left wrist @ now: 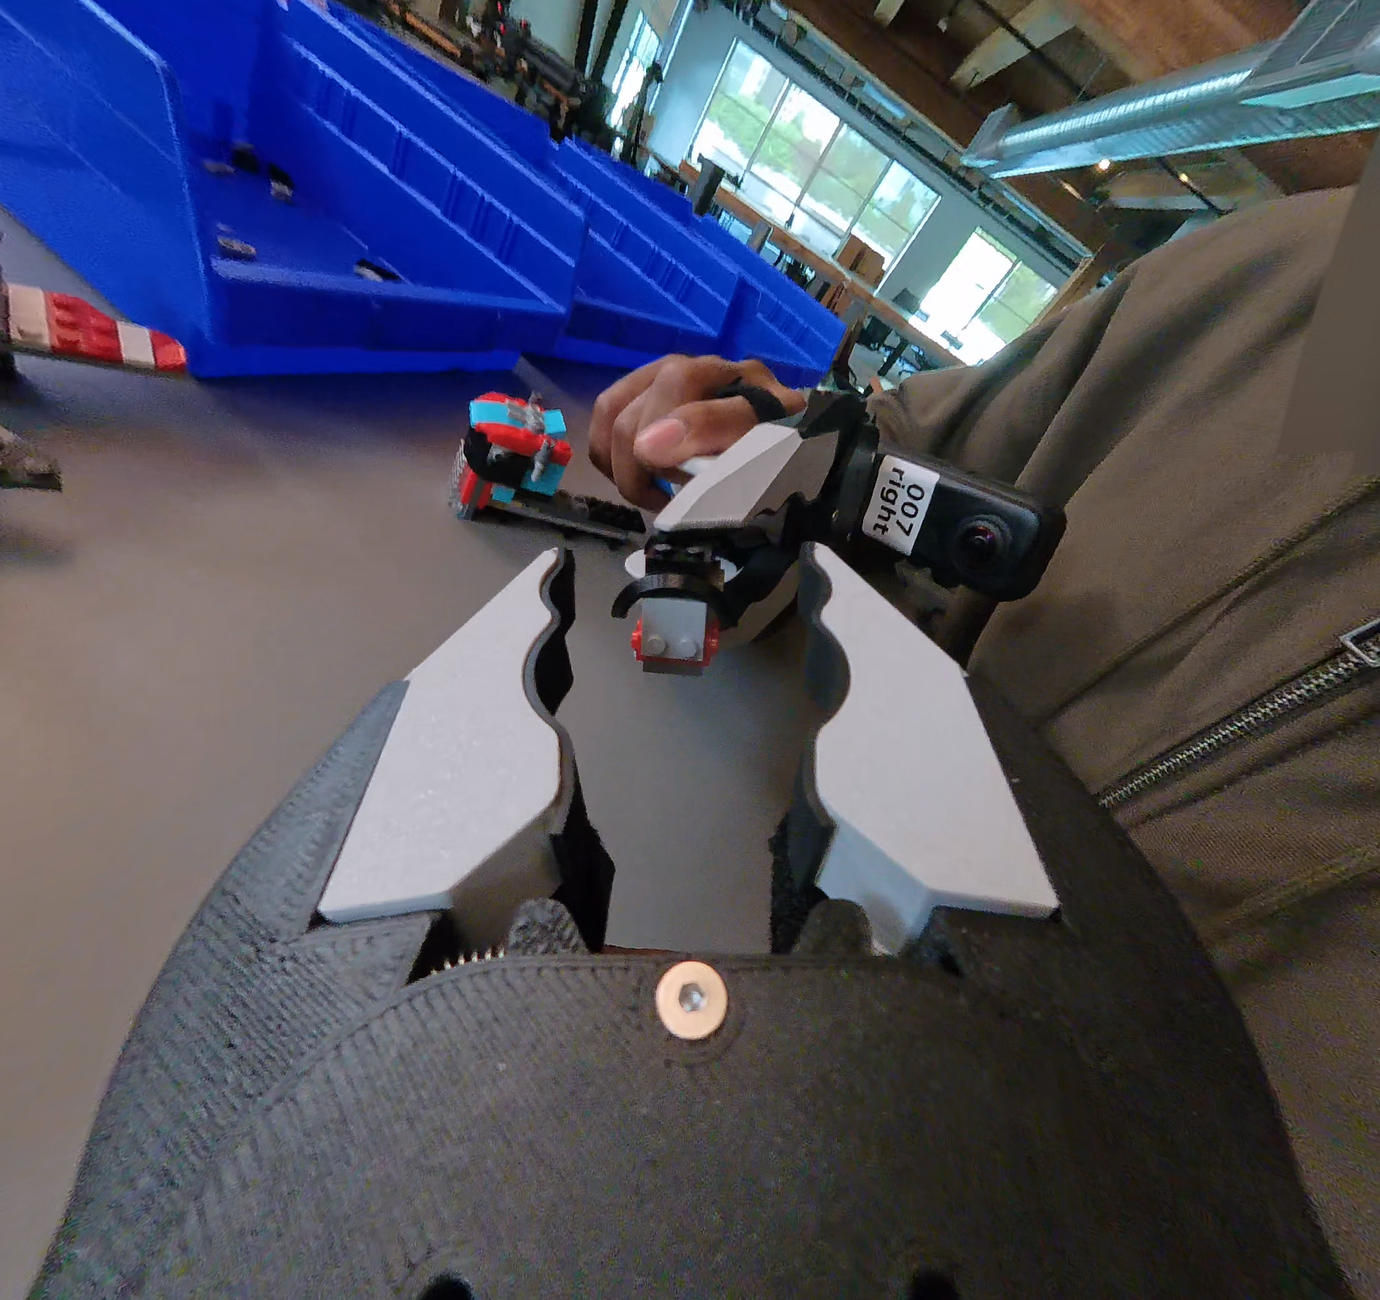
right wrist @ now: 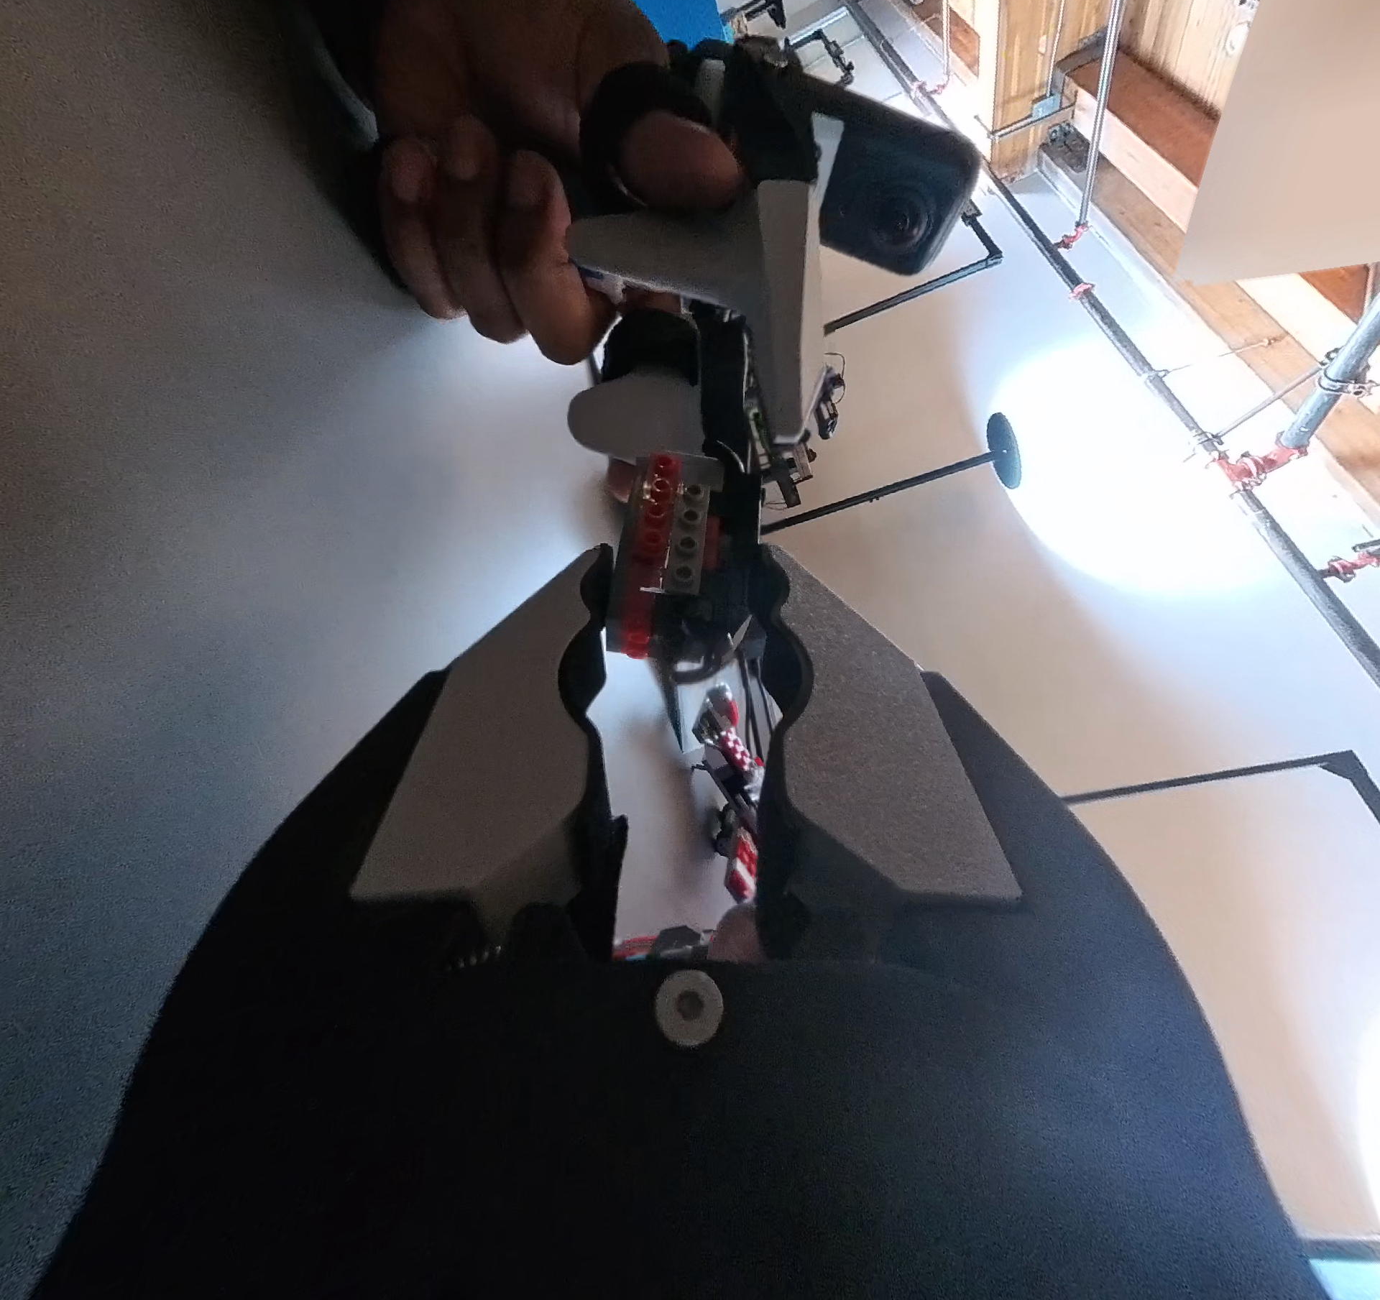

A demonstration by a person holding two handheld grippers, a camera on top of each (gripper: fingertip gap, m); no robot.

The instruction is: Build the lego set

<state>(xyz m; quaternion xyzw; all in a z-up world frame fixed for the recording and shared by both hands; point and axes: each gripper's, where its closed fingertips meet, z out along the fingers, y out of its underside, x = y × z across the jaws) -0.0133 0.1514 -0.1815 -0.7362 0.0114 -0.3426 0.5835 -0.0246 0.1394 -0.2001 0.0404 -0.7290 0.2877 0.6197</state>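
Gripping: right gripper [right wrist: 683, 577] clamped on a small brick assembly [right wrist: 657, 555] of red, grey and black pieces, fingertips pressed on either side of it.
Seen from left wrist view: same brick assembly [left wrist: 676, 629] at the tips of the right gripper [left wrist: 683, 570], raised off the table [left wrist: 224, 629]; grey studded face and red edges turned toward the camera, black curved piece above it.
Left gripper [left wrist: 683, 577]: jaws wide apart, nothing between the pads; grey fingers [left wrist: 478, 704] flank bare table surface, brick assembly just beyond the tips and not touched.
Left gripper in right wrist view: [right wrist: 650, 435] opposite and near, one grey fingertip close to the far end of the brick assembly; contact cannot be told.
Hands: right hand [left wrist: 664, 435] wrapped round the right gripper's handle; left hand [right wrist: 485, 166] round the left gripper's handle, black strap over one finger.
Table, near: second brick build [left wrist: 515, 458] in red, turquoise and black, sitting on a dark flat plate beside the right hand.
Table, far left: strip of red and white bricks [left wrist: 97, 331] at the frame edge.
Behind: row of blue bins [left wrist: 373, 204] along the table, small dark parts lying in the nearest one.
Right edge: olive jacket [left wrist: 1195, 517] with zip, close to the left gripper.
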